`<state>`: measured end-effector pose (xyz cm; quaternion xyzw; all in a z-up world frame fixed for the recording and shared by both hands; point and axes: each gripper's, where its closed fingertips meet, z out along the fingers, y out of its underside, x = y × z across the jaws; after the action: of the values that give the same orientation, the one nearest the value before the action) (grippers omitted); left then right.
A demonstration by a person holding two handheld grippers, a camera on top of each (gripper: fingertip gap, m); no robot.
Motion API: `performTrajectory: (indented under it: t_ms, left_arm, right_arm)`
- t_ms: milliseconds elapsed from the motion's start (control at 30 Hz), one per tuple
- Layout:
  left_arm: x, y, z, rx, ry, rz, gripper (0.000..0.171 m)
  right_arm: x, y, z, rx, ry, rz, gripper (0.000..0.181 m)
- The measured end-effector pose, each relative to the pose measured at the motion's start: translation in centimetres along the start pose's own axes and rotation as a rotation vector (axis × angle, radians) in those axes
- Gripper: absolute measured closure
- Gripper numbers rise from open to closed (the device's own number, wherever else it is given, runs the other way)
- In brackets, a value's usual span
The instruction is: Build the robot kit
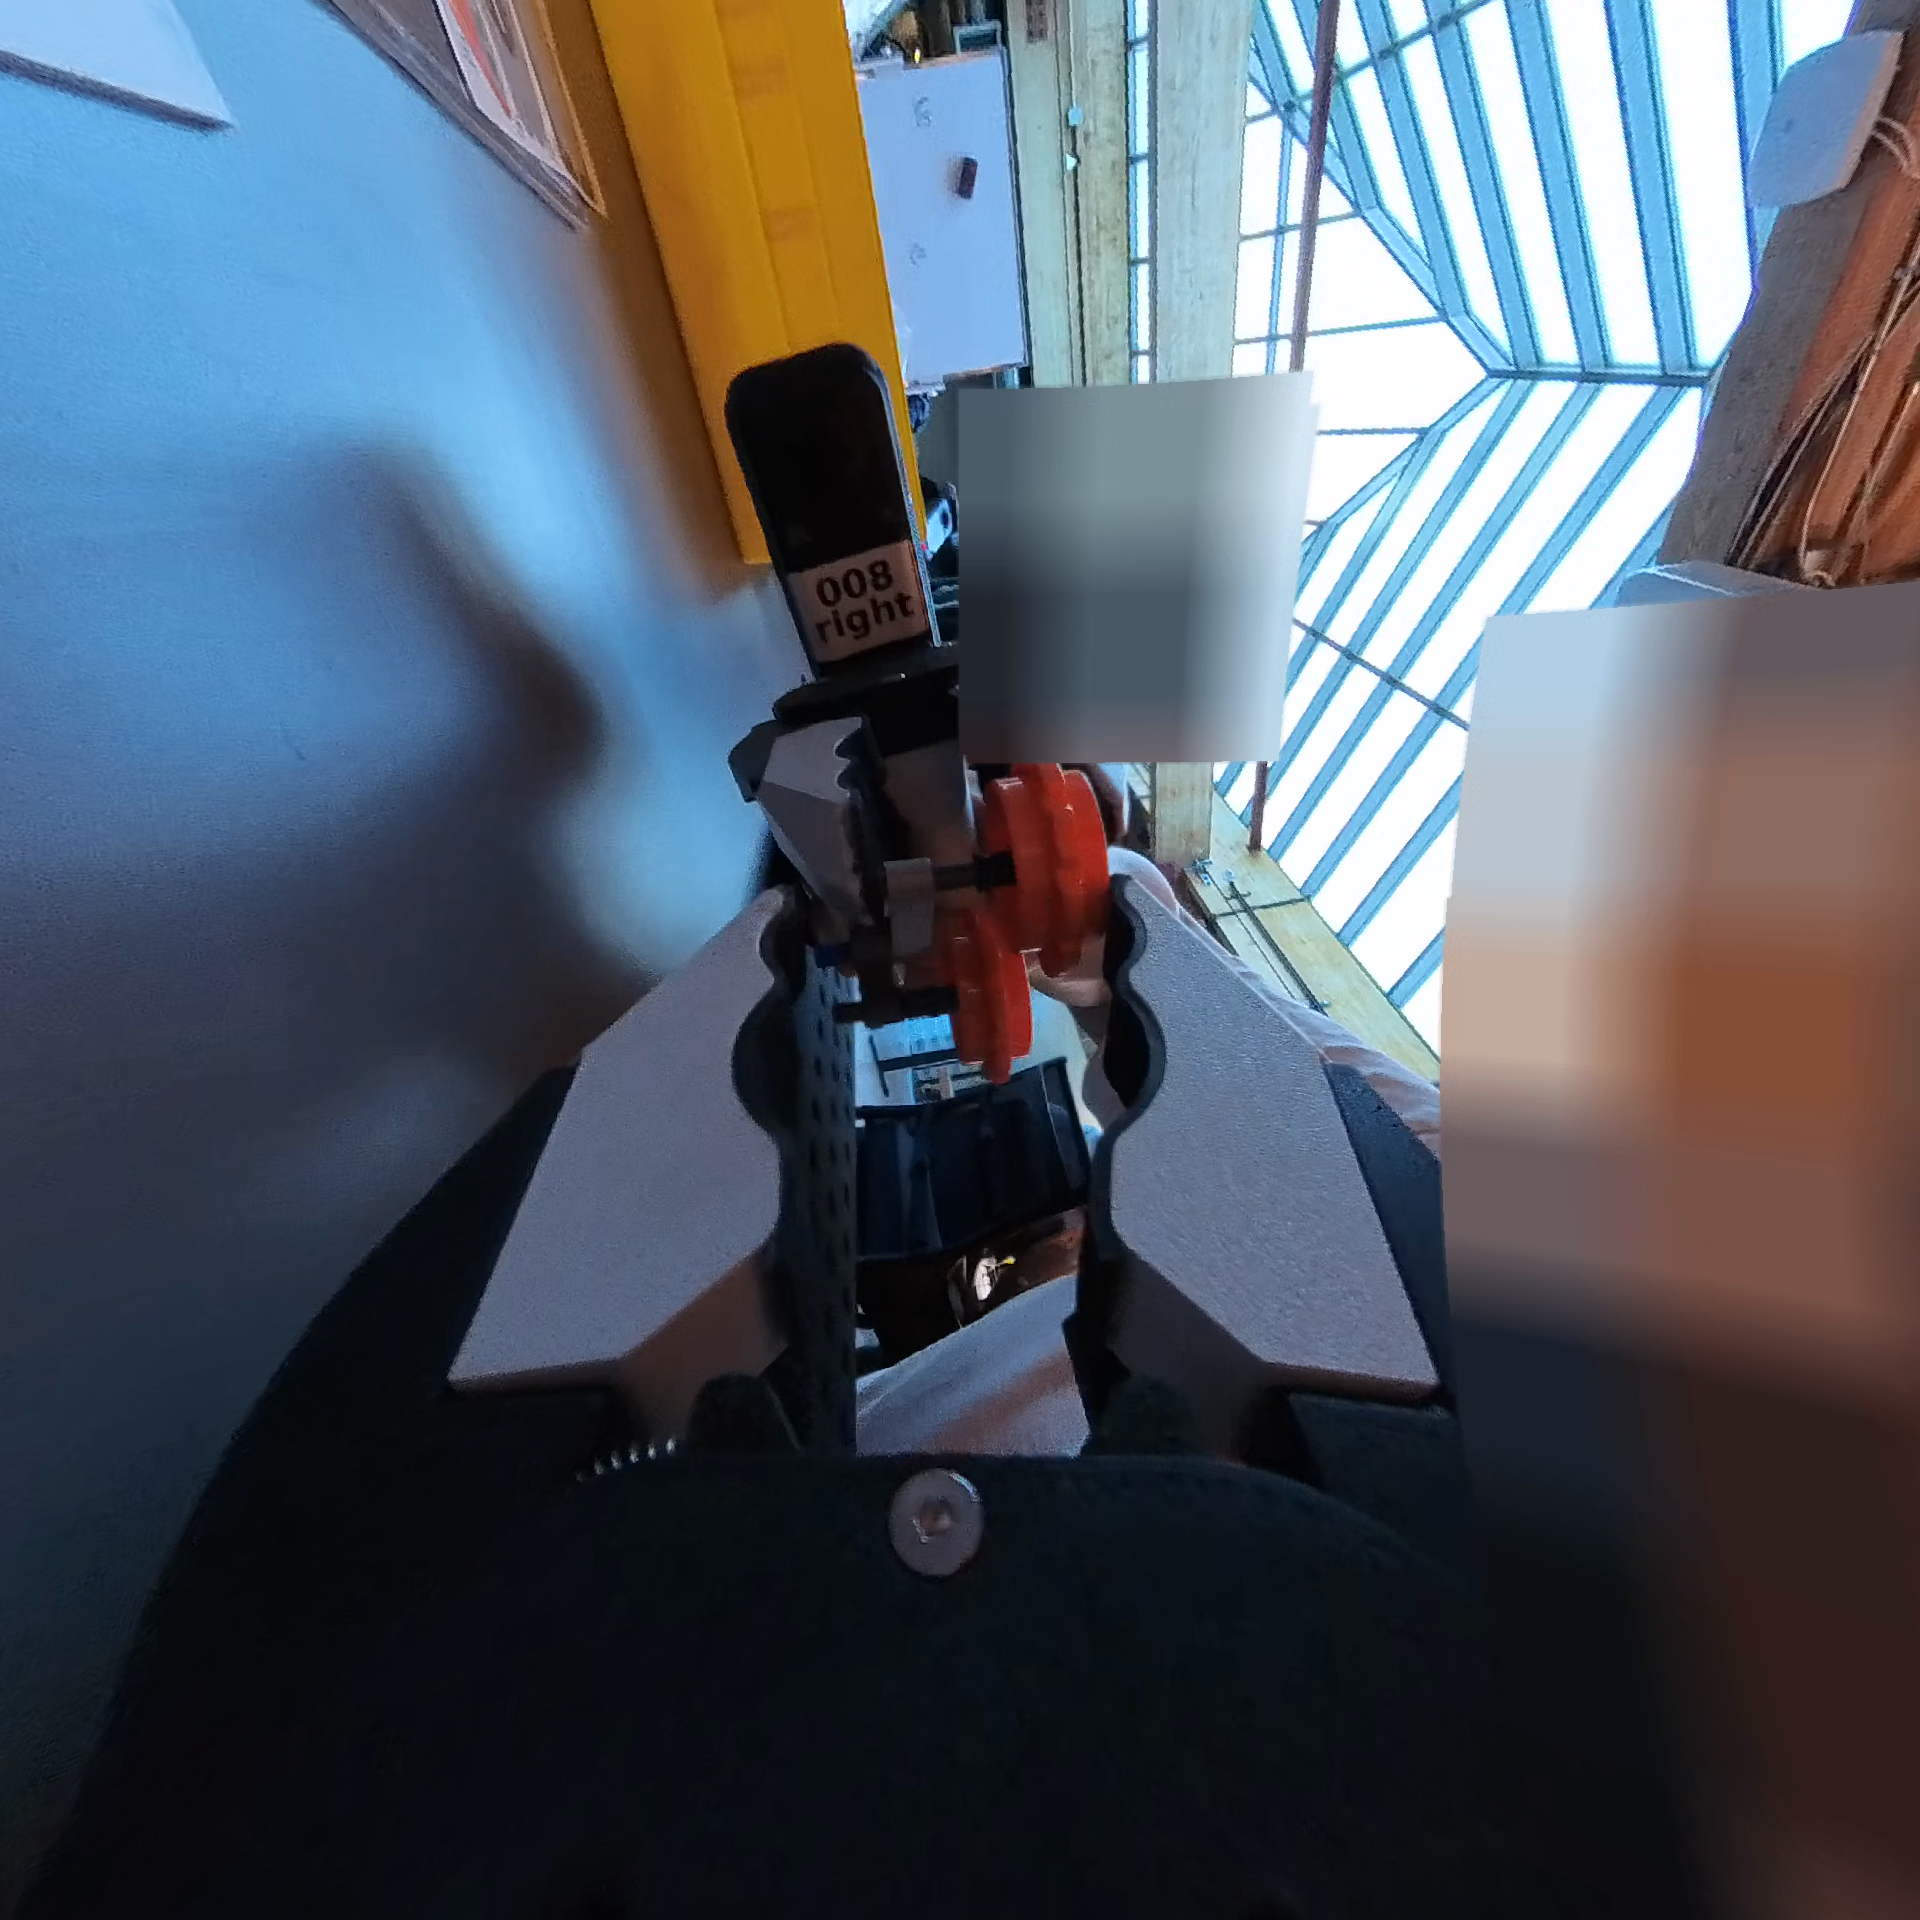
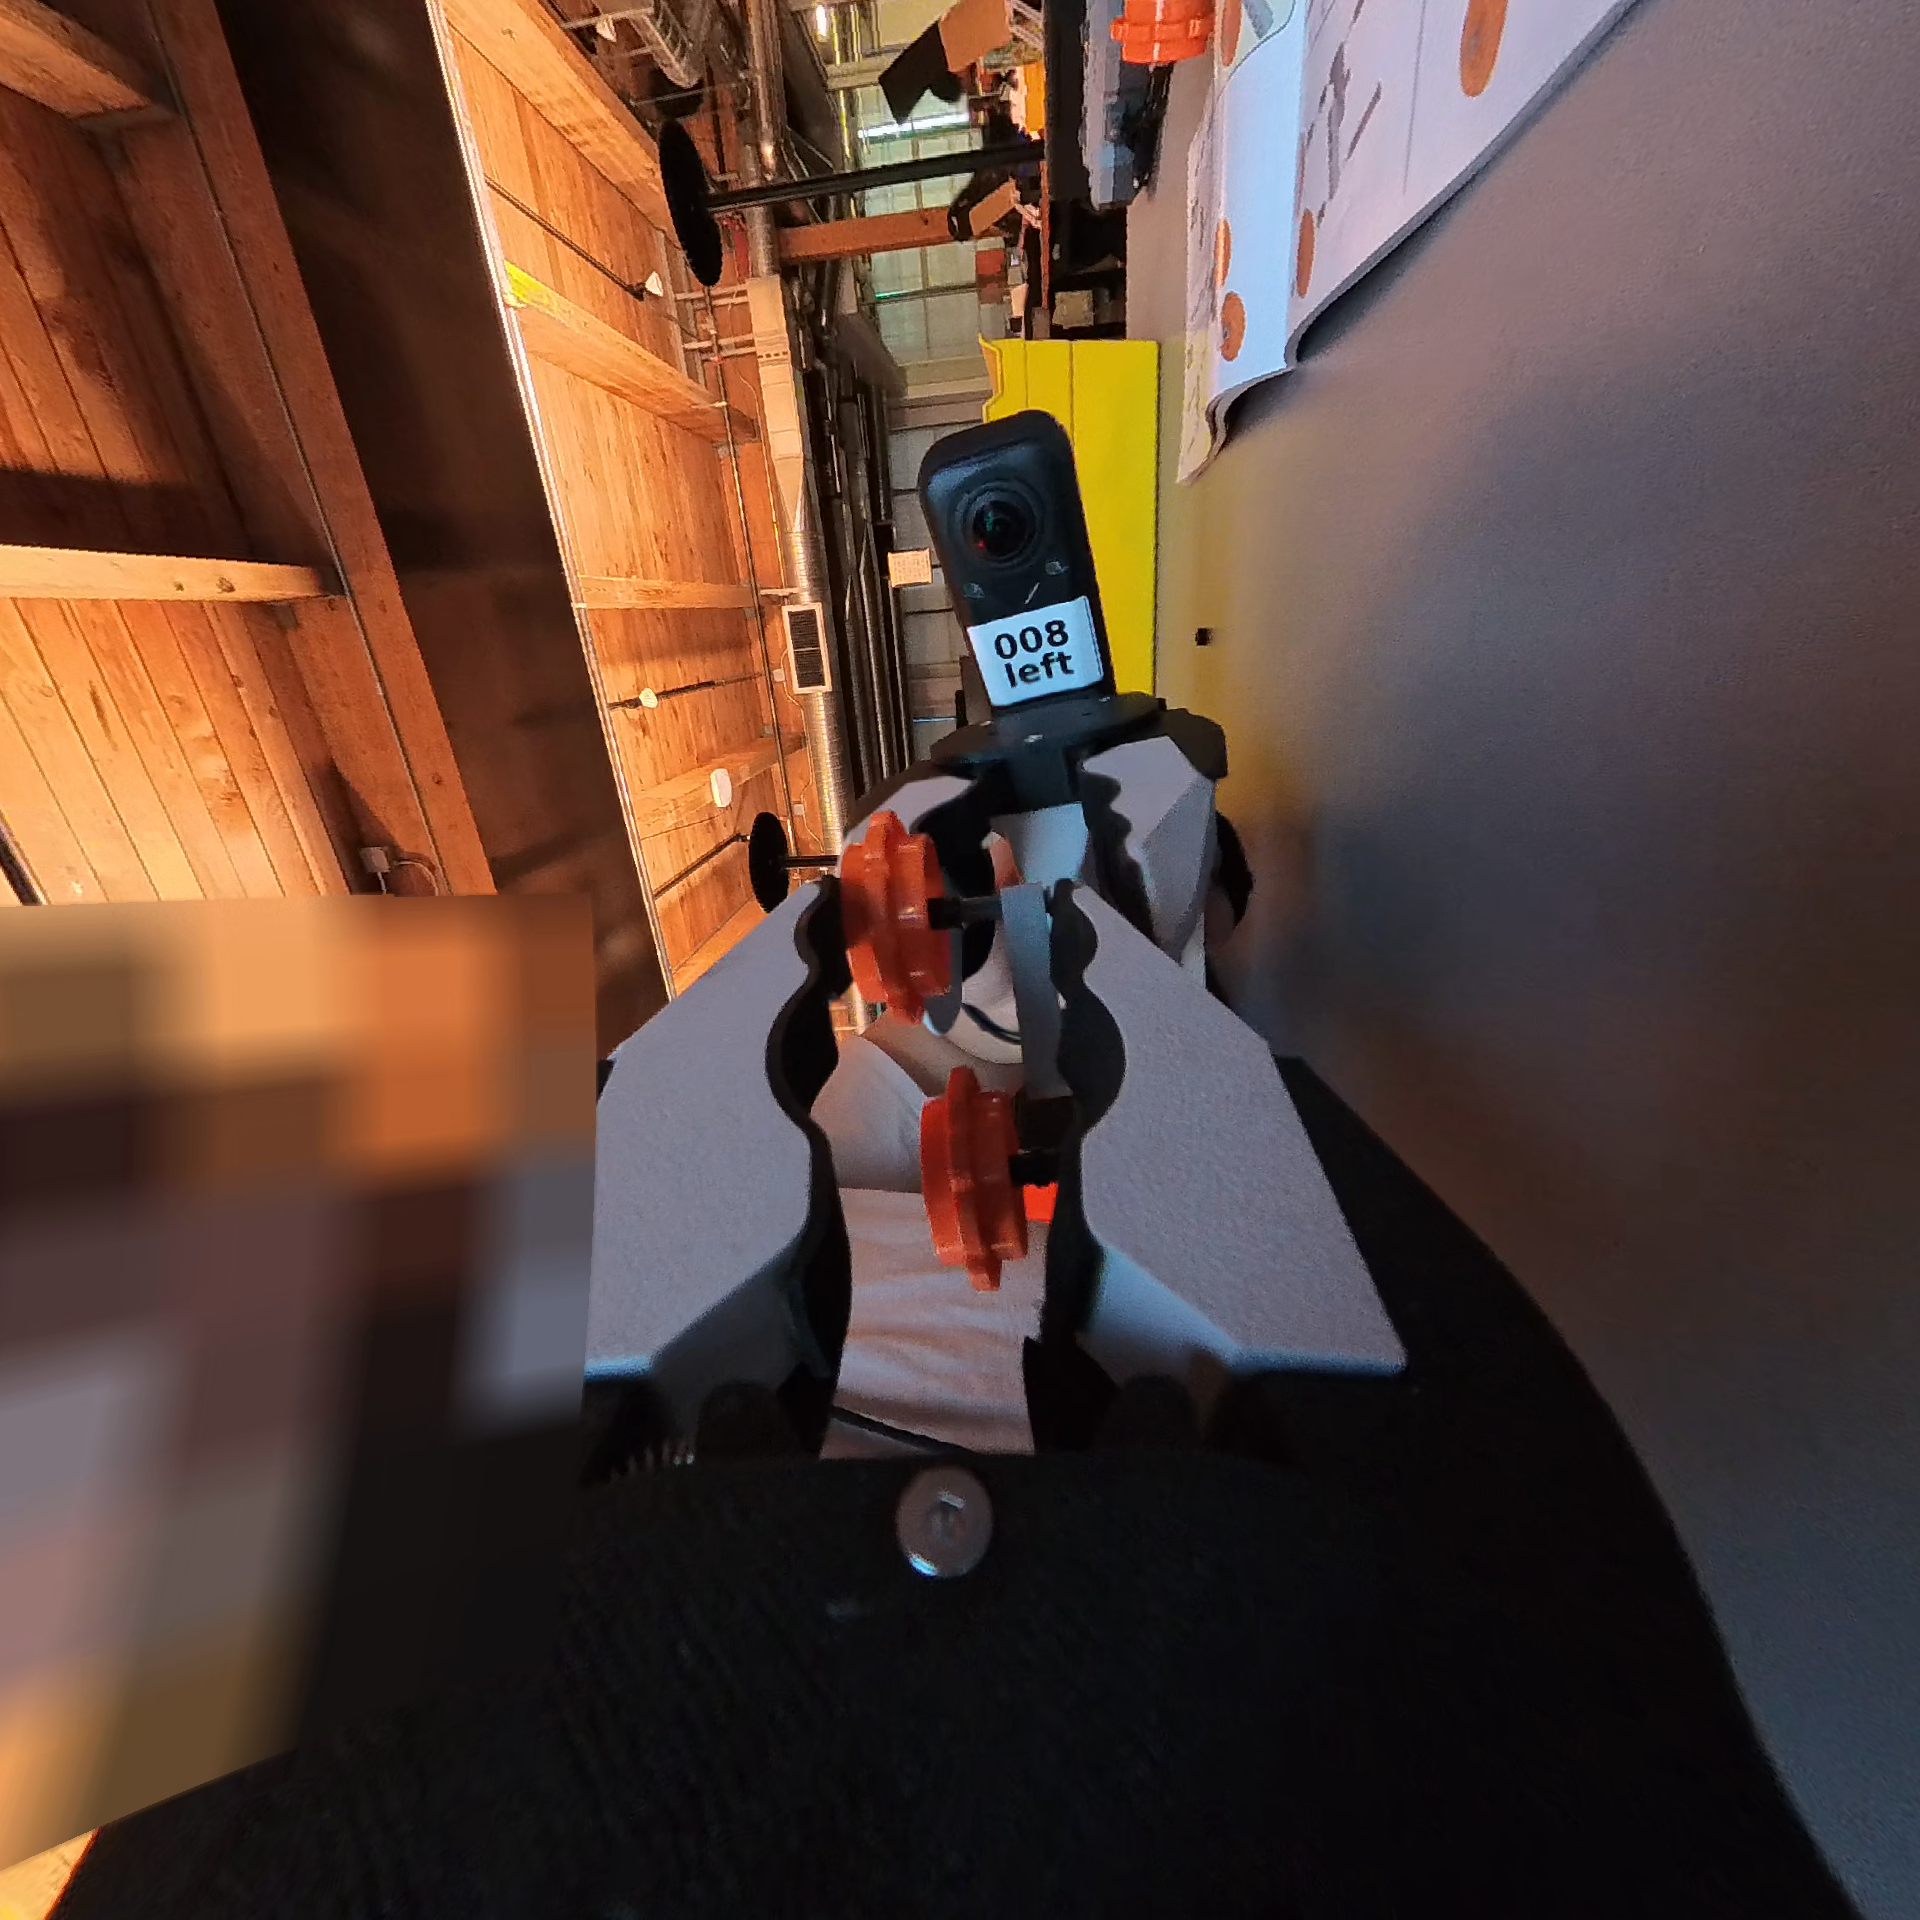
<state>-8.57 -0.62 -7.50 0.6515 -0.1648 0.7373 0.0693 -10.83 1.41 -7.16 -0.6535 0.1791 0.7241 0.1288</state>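
A small build is held between both grippers. It is a dark perforated plate (image 1: 821, 1164) with a grey beam (image 2: 1031, 977), a large orange gear (image 1: 1044, 862) (image 2: 894, 925) and a small orange gear (image 1: 987, 1003) (image 2: 971, 1184), both on black axles. My left gripper (image 1: 951, 904) has its jaws apart. The plate lies along one finger (image 1: 665, 1143) and the other finger stands off it. My right gripper (image 2: 945, 909) faces it tip to tip, with the beam against one finger (image 2: 1195, 1164). In the left wrist view the right gripper (image 1: 873, 831) looks closed on the grey piece.
Both views are rolled sideways. The grey table top (image 1: 260, 727) (image 2: 1558, 831) lies close beside the grippers, with printed sheets (image 2: 1403, 156) on it. A yellow panel (image 1: 769, 260) (image 2: 1081, 468) stands beyond. A person's light clothing (image 2: 914, 1351) shows behind the jaws. Less than 4 cm separates the two grippers' tips. My left gripper's tips are some 35 centimetres from the yellow panel (image 1: 769, 260).
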Motion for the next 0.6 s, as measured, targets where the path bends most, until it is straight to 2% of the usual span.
performTrajectory:
  t_ms: [167, 600]
  left_arm:
    - [-0.7, 0.7, 0.1, -0.045, -0.081, 0.094, 0.124]
    - [-1.3, 0.9, 0.3, -0.041, -0.082, 0.024, 0.124]
  right_arm:
    - [0.8, 0.0, -0.2, 0.007, 0.025, -0.004, 0.142]
    - [1.6, 0.2, -0.5, 0.016, 0.045, 0.002, 0.144]
